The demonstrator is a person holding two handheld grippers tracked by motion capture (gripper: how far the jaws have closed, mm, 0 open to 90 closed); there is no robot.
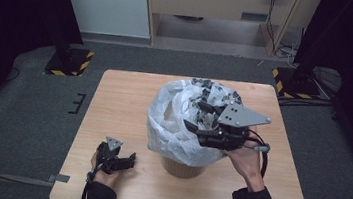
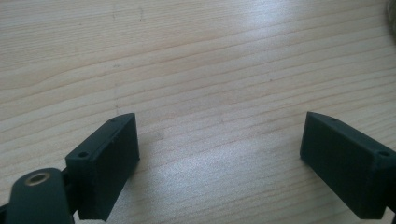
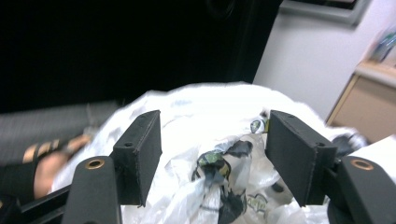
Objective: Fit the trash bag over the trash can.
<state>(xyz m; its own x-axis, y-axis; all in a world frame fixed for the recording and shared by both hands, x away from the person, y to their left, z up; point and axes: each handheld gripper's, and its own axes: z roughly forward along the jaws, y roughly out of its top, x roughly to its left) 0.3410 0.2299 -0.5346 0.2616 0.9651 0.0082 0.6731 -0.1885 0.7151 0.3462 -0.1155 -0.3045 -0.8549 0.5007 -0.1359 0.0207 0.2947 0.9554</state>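
A white plastic bag (image 1: 174, 122) bulges over a small tan bin (image 1: 181, 168) in the middle of the wooden table (image 1: 118, 103); crumpled dark-printed plastic (image 1: 210, 91) shows at its top. My right gripper (image 1: 197, 116) hovers over the bag's right side, jaws open, pointing left across the crumpled plastic (image 3: 219, 172). In the right gripper view the white bag (image 3: 196, 105) lies between and below the open jaws, nothing pinched. My left gripper (image 1: 130, 159) rests low near the table's front left, open, and its own view shows bare wood (image 2: 219, 70) between the jaws.
The table's front edge is close to both hands. Grey carpet surrounds the table, with black stands on yellow-striped bases (image 1: 70, 62) at the back left and back right (image 1: 294, 85). A wooden cabinet (image 1: 215, 3) stands behind.
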